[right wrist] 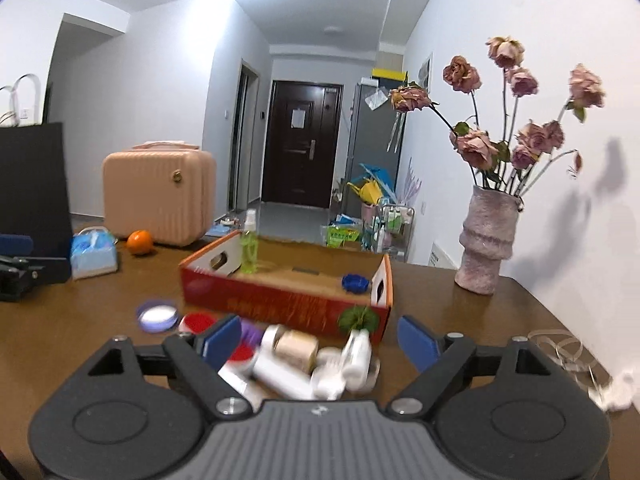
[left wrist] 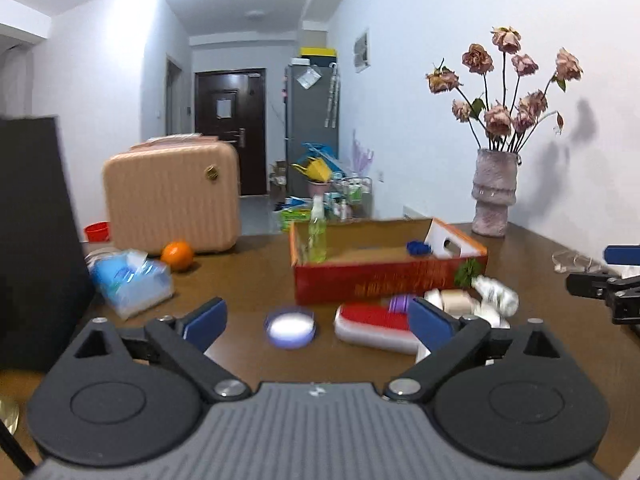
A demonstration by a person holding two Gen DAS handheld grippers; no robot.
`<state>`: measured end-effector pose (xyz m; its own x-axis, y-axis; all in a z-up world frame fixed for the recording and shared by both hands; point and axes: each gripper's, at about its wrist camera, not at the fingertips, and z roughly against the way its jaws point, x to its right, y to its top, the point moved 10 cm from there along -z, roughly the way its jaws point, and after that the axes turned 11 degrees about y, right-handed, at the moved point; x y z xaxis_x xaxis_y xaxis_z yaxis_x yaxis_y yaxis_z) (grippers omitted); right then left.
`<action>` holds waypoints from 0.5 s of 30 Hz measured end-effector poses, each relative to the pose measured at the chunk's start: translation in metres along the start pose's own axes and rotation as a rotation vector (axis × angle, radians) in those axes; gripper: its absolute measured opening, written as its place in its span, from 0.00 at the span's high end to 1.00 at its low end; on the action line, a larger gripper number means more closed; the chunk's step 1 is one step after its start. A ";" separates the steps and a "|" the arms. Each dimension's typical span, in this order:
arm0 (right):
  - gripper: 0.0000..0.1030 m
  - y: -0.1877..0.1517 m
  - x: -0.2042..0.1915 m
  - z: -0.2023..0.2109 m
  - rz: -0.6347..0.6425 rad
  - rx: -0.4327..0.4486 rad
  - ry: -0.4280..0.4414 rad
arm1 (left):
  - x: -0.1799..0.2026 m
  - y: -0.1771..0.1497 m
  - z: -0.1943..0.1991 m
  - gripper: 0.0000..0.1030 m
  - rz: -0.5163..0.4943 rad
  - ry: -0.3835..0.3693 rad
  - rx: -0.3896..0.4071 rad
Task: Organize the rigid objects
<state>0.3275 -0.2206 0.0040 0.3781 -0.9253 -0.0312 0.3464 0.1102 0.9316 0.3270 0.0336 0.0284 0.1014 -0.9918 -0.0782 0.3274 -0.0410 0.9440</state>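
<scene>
Left wrist view: left gripper (left wrist: 316, 314) is seen released, jaws wide, nothing between them, held low above the brown table (left wrist: 240, 276). Red cardboard box (left wrist: 384, 280) sits mid-table, open top; green spray bottle (left wrist: 317, 240) stands upright at its far left corner and a blue cap (left wrist: 418, 247) lies at its right end, judged already sorted. Loose items are left on the table near the box's front wall: round purple-rimmed jar (left wrist: 291, 326), red-and-white case (left wrist: 376, 322), beige roll (left wrist: 456, 300), white bottles (left wrist: 494, 294). Orange (left wrist: 177, 255), tissue pack (left wrist: 132, 278) and pink suitcase (left wrist: 172, 200) are set far left, vase of dried roses (left wrist: 494, 194) far right, well apart from the pile.

Right wrist view: right gripper (right wrist: 320, 342) is likewise released and empty, aimed over the blurred heap of white bottles (right wrist: 356, 354) and beige roll (right wrist: 296, 346) just before the box (right wrist: 280, 300). Jar (right wrist: 157, 314) lies left of the heap. Open jaws are judged ready for the next pick.
</scene>
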 end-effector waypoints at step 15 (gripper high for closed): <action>0.16 -0.113 -0.036 0.037 -0.132 -0.100 0.031 | 0.013 -0.120 0.050 0.00 -0.093 0.043 -0.122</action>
<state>0.2430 -0.2131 -0.0870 0.3496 -0.9226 -0.1632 0.4781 0.0258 0.8780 0.2423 0.0193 -0.0705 0.1052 -0.9781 -0.1795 0.4484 -0.1145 0.8865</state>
